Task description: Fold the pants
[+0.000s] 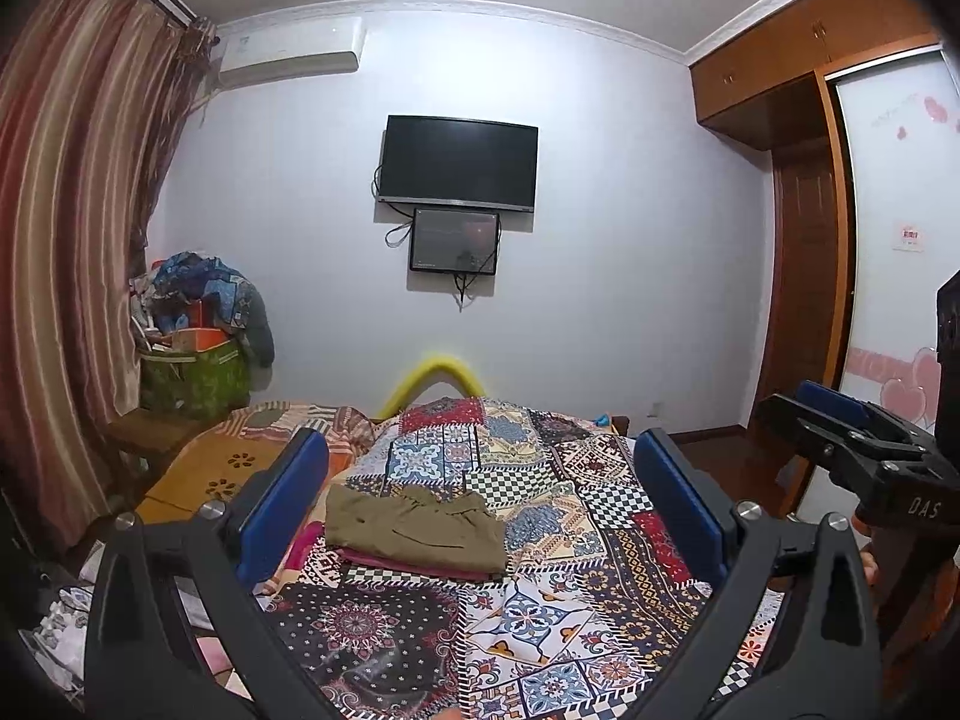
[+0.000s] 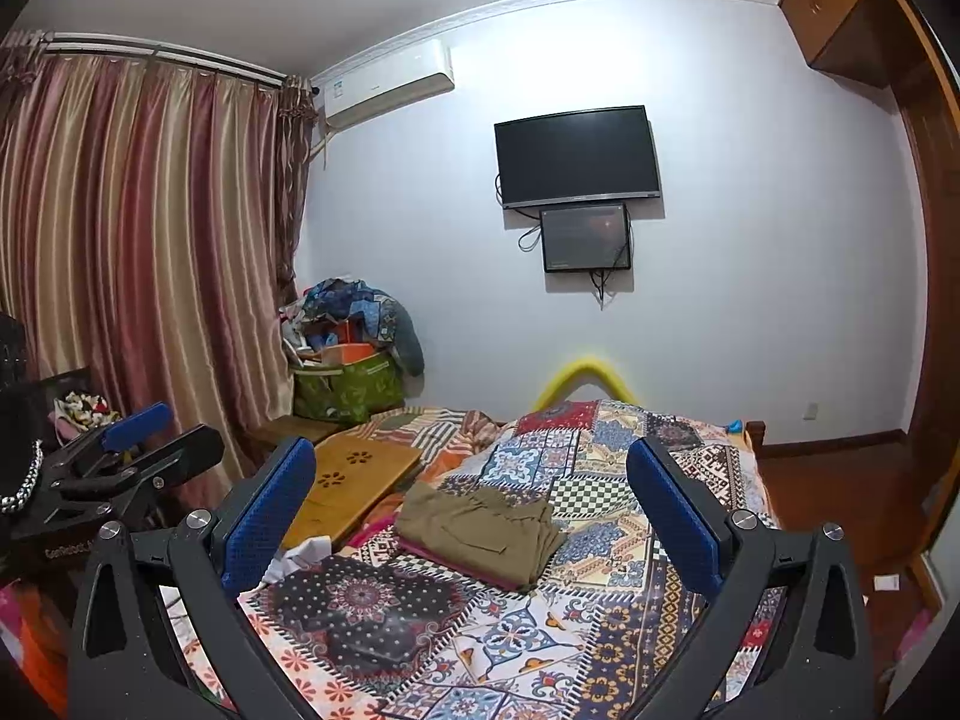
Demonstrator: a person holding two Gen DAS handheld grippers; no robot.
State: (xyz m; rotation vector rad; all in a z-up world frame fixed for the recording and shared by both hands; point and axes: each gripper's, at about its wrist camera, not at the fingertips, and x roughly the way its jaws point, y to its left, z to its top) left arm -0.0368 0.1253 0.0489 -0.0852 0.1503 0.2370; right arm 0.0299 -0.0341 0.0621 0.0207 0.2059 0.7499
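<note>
bedroom walls are pale, and going from the left there is a striped curtain [image 2: 138, 252], then a green bag [image 2: 348, 387] full of clothes in the corner, a dark tv [image 1: 459, 162] on the wall, and a wooden wardrobe [image 1: 798, 54] at the right side. below them is the bed [image 1: 576, 540] with a colourful patchwork cover. the pants [image 1: 414, 531], olive colour, lie on this cover, already in a compact folded shape, on top of a folded red garment [image 1: 414, 569] whose edge shows under them. the left claw [image 1: 480, 498] is wide, with nothing between its blue pads, and it hangs above the near part of the bed. the right claw [image 2: 471, 507] is wide too and holds nothing. in the left wrist view the pants are ahead and a little to the left of the middle line; in the right wrist view they are ahead, almost centred but slightly left. their long axis runs across, from left to right, so both claws meet a long side and not an end. i judge the left claw is a bit nearer, but the difference is small. both claws are well apart from the cloth, not touching it. the folding looks mostly done, maybe only a last adjusting is left.
</note>
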